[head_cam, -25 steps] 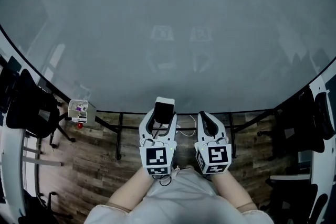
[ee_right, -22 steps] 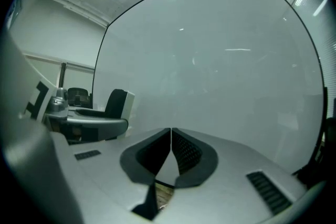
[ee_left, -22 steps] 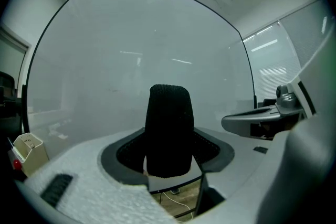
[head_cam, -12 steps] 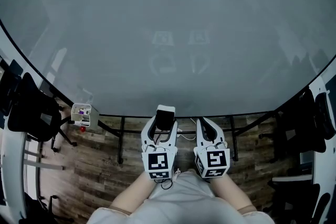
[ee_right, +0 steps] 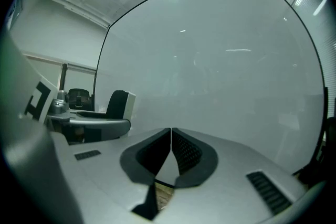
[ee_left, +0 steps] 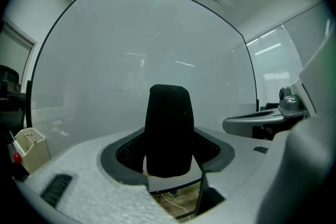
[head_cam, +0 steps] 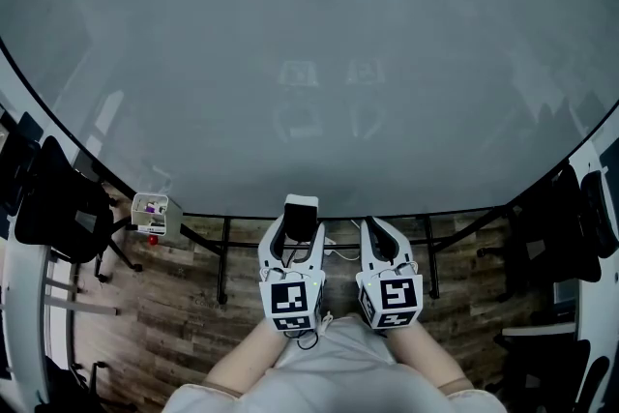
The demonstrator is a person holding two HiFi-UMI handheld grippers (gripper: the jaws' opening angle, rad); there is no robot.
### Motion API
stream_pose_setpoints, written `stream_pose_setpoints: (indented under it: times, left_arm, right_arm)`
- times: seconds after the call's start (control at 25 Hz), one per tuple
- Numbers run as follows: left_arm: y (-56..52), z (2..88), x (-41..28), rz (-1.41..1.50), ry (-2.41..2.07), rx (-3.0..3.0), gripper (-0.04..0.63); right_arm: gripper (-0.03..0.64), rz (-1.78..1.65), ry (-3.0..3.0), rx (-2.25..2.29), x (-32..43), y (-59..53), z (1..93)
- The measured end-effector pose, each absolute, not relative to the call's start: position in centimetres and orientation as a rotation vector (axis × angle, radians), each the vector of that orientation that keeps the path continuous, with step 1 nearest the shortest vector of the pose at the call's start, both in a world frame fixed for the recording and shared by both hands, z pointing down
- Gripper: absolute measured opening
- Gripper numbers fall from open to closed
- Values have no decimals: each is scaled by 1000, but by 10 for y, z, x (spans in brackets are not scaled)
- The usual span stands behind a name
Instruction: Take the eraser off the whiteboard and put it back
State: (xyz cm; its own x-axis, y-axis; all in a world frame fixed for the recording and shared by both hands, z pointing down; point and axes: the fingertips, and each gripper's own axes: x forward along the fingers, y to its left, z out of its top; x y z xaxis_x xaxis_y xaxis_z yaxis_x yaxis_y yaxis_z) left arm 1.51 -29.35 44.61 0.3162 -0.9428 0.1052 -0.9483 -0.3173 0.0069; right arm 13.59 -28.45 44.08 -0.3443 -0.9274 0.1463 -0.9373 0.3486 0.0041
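Note:
A big grey whiteboard [head_cam: 309, 53] fills the head view in front of me. My left gripper [head_cam: 302, 220] is shut on the eraser [head_cam: 302, 212], a block with a white back and a black felt face, held upright a short way off the board's lower edge. In the left gripper view the eraser [ee_left: 168, 134] stands between the jaws and hides the gap. My right gripper [head_cam: 379, 235] is beside it, shut with nothing in it; its pads [ee_right: 181, 152] meet in the right gripper view, where the eraser [ee_right: 121, 105] shows at the left.
A small marker box [head_cam: 151, 211] with a red knob hangs at the board's lower left corner. The board's black stand legs [head_cam: 222, 251] and a white cable cross the wooden floor below. Dark office chairs [head_cam: 53, 198] stand at both sides.
Both grippers and the eraser have sunk a little in the head view since the first frame, and the marker box has shifted slightly; otherwise nothing differs.

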Motion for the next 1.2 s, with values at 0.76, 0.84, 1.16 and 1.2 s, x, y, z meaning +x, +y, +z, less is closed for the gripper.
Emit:
stream_pose_setpoints:
  times: [0.76, 0.84, 1.16, 1.2]
  left_arm:
    - [-340, 377, 25, -28, -1853, 2520, 258]
    - [-345, 371, 24, -26, -1866, 2530, 258]
    - [-358, 373, 22, 26, -1903, 2494, 258]
    - [-359, 374, 23, 29, -1902, 2494, 258]
  right_arm:
    - [28, 145, -2451, 1710, 148, -303, 451]
    - [28, 148, -2448, 1709, 148, -303, 452]
    - [28, 180, -2446, 1725, 157, -311, 452]
    - [29, 177, -2447, 1726, 158, -312, 451]
